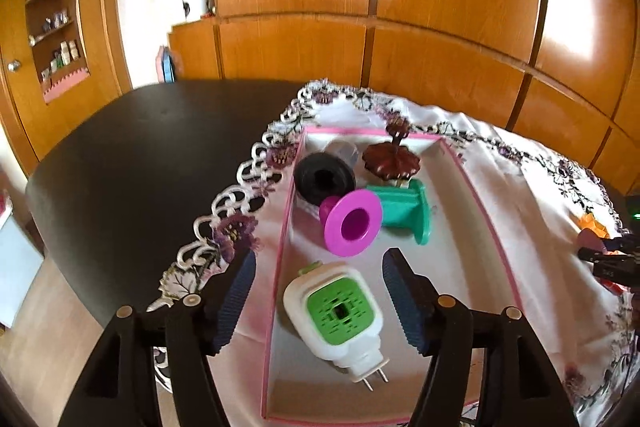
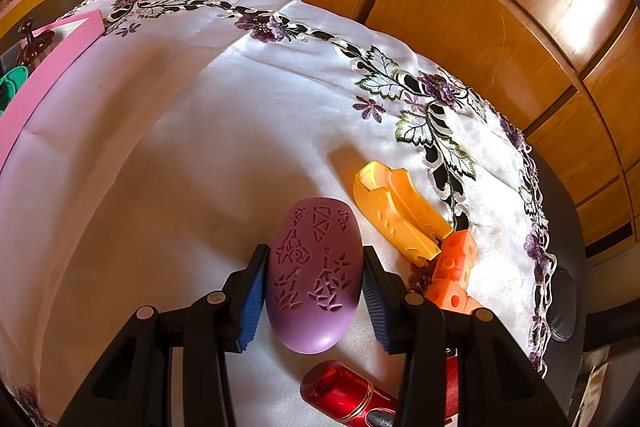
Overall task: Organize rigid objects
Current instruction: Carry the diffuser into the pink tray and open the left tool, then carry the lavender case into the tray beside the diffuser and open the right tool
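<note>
Clearly the left gripper [image 1: 318, 301] hangs over the pink-rimmed box [image 1: 496, 239], its jaws apart and pressing on nothing, with the white-and-green plug-in device [image 1: 336, 319] lying on the box floor below them, near a magenta spool [image 1: 352, 223], a green spool [image 1: 404, 211], a black roll [image 1: 324, 179] and a brown ornament [image 1: 390, 161]. Meanwhile the right gripper [image 2: 314, 291] has its jaws clamped on the purple egg-shaped case [image 2: 314, 279] over the embroidered tablecloth [image 2: 200, 131] on the table, beside a yellow plastic piece [image 2: 396, 211], an orange block [image 2: 454, 267] and a red cylinder [image 2: 344, 395].
</note>
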The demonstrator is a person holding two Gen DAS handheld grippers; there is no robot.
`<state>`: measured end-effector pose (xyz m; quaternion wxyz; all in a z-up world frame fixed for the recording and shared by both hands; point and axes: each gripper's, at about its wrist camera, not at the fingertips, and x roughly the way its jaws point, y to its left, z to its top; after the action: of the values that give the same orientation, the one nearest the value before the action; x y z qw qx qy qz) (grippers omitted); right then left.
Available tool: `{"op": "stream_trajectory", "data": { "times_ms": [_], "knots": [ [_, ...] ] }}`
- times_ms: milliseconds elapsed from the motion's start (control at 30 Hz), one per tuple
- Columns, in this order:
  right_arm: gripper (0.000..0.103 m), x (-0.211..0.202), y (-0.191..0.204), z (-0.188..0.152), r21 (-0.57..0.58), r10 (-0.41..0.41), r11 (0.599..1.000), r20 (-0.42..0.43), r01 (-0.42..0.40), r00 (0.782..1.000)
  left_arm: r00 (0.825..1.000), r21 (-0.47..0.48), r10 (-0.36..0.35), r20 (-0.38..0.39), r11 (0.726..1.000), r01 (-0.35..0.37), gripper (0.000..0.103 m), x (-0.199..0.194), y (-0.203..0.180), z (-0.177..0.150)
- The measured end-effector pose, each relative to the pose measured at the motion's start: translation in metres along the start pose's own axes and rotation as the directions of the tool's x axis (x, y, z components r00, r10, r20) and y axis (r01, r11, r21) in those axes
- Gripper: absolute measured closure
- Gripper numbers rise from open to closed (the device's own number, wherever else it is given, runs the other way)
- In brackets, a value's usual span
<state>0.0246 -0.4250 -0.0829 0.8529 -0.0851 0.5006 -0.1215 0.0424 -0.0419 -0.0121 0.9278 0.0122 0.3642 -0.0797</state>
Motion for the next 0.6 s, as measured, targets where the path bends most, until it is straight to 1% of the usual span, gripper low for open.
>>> {"op": "stream_trajectory", "data": {
  "times_ms": [200, 600],
  "knots": [
    [0.059, -0.001, 0.0, 0.0, -0.002, -0.003, 1.0, 0.001, 0.003, 1.0, 0.999, 0.022, 0.004, 0.033, 1.0, -0.005, 0.035, -0.015, -0.006, 0.004],
    [0.059, 0.001, -0.002, 0.0, 0.02, 0.008, 1.0, -0.004, -0.008, 1.0, 1.0, 0.01, 0.016, 0.019, 1.0, -0.016, 0.034, -0.019, -0.001, -0.001]
  ]
}}
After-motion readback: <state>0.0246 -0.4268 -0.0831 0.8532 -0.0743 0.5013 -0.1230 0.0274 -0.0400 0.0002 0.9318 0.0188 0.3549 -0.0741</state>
